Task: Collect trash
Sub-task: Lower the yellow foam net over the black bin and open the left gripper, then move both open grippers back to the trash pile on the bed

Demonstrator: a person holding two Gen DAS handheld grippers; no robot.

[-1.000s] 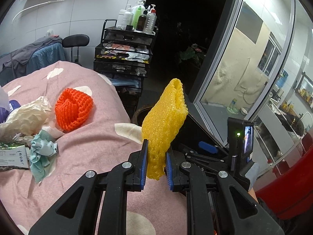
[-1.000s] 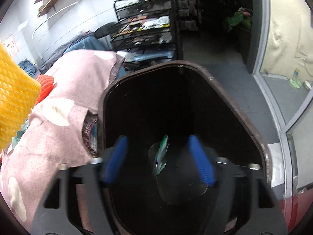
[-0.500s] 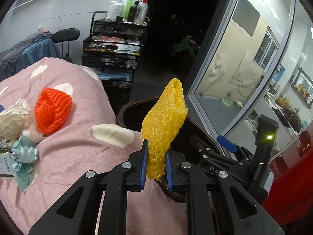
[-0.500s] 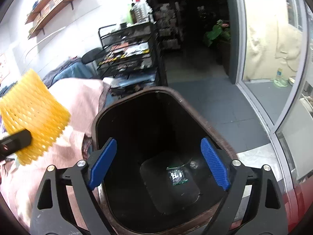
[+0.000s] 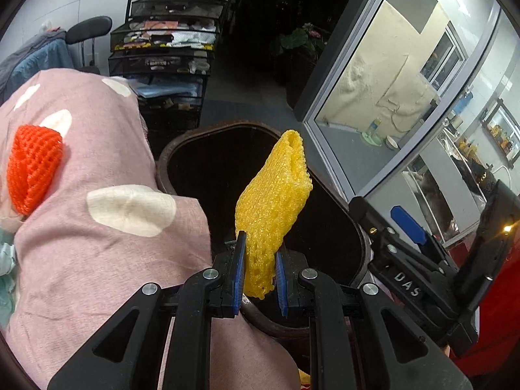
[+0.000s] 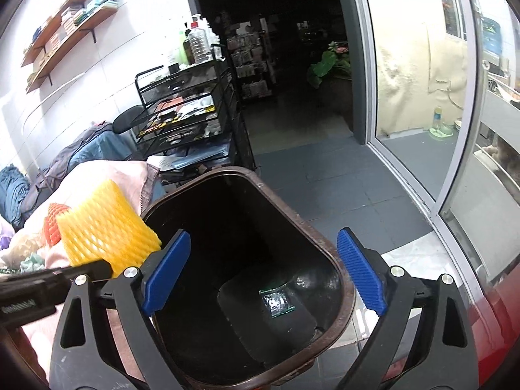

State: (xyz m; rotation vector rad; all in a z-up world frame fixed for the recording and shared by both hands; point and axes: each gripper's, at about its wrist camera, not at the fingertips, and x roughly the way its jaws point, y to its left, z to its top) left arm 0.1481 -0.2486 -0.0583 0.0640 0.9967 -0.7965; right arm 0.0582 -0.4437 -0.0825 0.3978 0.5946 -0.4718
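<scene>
Above the bin (image 5: 182,149), close to its near rim, grips the yellow net (image 5: 276,201) in the left gripper (image 5: 259,269). Pinches only the lower end between the pads and leaves the upper end standing free, leaning over the bin's mouth. From the right wrist, shows the yellow net (image 6: 104,224) just beside the bin's (image 6: 292,214) left rim, so possibly not yet fully over the opening.

Holds nothing in the right gripper (image 6: 264,235). Has just been opening its jaws, which stand wide with only the bin's inside between them. Shows a wrapper (image 6: 276,302) lying flat on the bin's bottom.

Likely trouble from here:
- Letting go too soon, beside the left rim. Would probably drop the net on the blanket (image 5: 97,243), which lies against that rim, or into the gap next to the bin.
- Trusting a light, springy foam net to fall straight. Could catch on the ribbed pads, hang there, or bounce off the rim and out.
- Crowding both grippers over one small opening. Could knock them together or nudge the bin.
- Dragging the low-held gripper across the blanket's edge. Could snag the cloth and pull it over the bin's mouth.

Leaves the red net (image 5: 32,169) left of the bin on the blanket, yet to collect.
</scene>
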